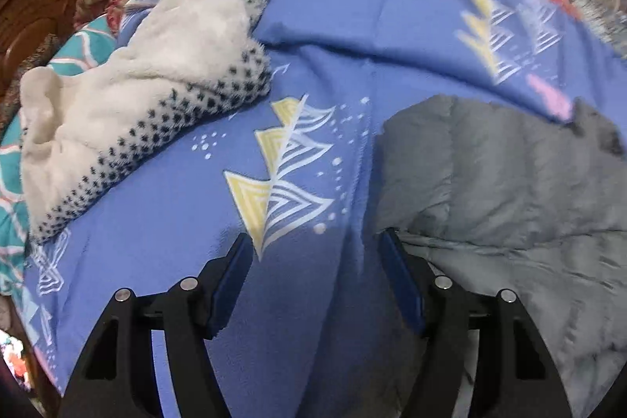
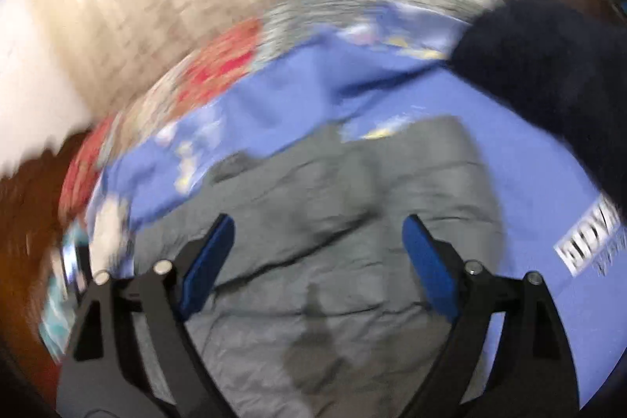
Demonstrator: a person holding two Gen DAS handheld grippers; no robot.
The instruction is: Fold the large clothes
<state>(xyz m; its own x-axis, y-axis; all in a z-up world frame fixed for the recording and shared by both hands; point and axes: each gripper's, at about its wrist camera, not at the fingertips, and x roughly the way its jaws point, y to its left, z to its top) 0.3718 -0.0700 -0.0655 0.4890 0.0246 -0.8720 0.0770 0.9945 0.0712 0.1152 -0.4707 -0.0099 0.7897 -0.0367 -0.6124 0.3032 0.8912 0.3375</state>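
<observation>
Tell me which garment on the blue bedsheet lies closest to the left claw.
The grey quilted jacket, its edge right beside the left claw. The white fleece with black-dotted trim lies farther off, up left.

Both wrist views look steeply down, sharing the grey garment (image 1: 509,183) nearby.

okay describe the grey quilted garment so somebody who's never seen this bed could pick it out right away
Start at the blue bedsheet printed with yellow and white triangles. The grey quilted garment lies flat on it, apart from the white fleece garment. It alone is plain grey, puffy and stitched in channels; the fleece is fluffy with dark spots.
</observation>
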